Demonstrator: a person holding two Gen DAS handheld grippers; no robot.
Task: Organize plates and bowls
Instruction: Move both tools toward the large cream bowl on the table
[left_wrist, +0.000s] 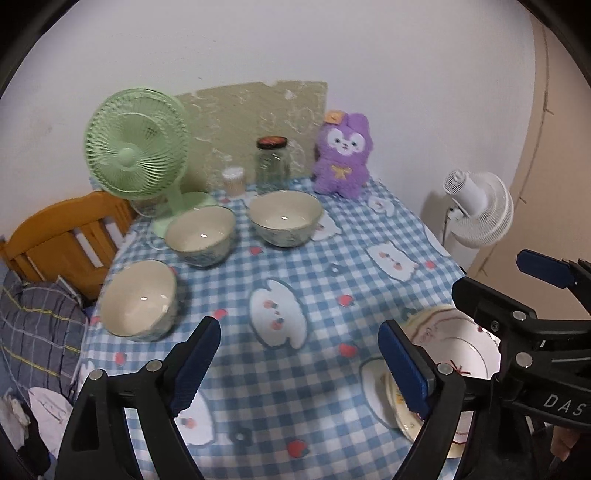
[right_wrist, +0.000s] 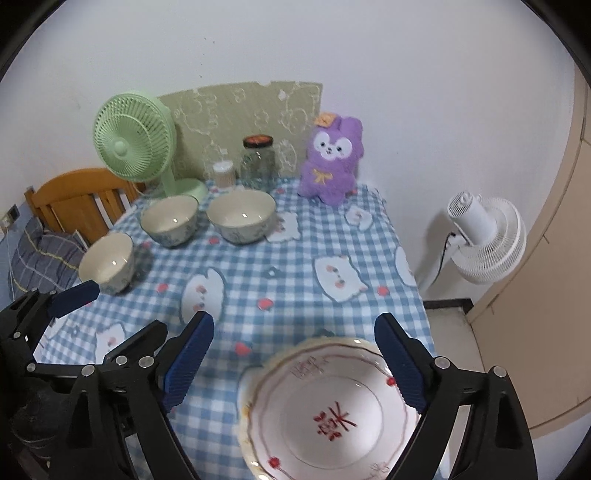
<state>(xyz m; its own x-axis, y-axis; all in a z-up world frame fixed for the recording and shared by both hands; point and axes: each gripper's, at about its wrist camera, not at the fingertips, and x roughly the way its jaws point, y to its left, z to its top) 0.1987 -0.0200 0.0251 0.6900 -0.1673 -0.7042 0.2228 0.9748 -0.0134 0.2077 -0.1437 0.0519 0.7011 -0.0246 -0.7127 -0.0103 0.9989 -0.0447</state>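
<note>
Three cream bowls with blue patterns stand on the checked tablecloth: one near the left edge, one in the middle, one further right. White plates with red markings lie stacked at the near right corner. My left gripper is open and empty above the cloth, left of the plates. My right gripper is open and empty, its jaws over the plates; it also shows in the left wrist view.
A green desk fan, a small tub, a glass jar and a purple plush toy line the table's back. A wooden bed frame is left. A white floor fan stands right.
</note>
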